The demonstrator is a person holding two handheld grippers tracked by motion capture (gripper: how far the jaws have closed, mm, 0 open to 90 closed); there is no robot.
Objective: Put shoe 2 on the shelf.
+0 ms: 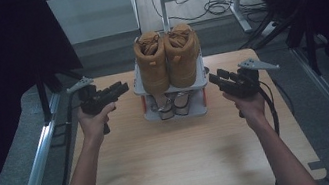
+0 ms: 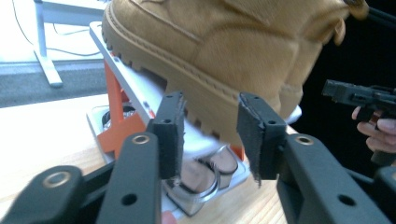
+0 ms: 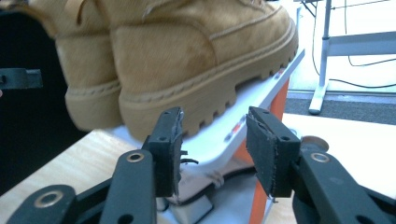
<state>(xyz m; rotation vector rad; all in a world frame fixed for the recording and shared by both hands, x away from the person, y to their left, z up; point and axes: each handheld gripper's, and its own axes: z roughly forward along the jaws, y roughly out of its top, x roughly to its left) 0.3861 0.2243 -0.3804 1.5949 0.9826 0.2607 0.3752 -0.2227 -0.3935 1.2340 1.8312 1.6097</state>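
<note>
left gripper (image 1: 121,86) held level just off the left edge of the shoe rack (image 1: 137,88), jaws apart with nothing between them, likely lined up to take hold of the upper shelf from that side. between the two grippers: one white rack with orange uprights (image 2: 122,122), two shelves. two tan boots (image 1: 166,56) side by side on the top shelf, heels toward the person, probably parked there for storage. two sandals (image 1: 171,105) on the bottom shelf, tucked under the boots. right gripper (image 1: 214,79) mirrored just off the rack's right edge, jaws likewise parted and empty, aimed at the shelf rim (image 3: 219,140). two grippers, one per hand, seemingly set for a two-sided lift.
</note>
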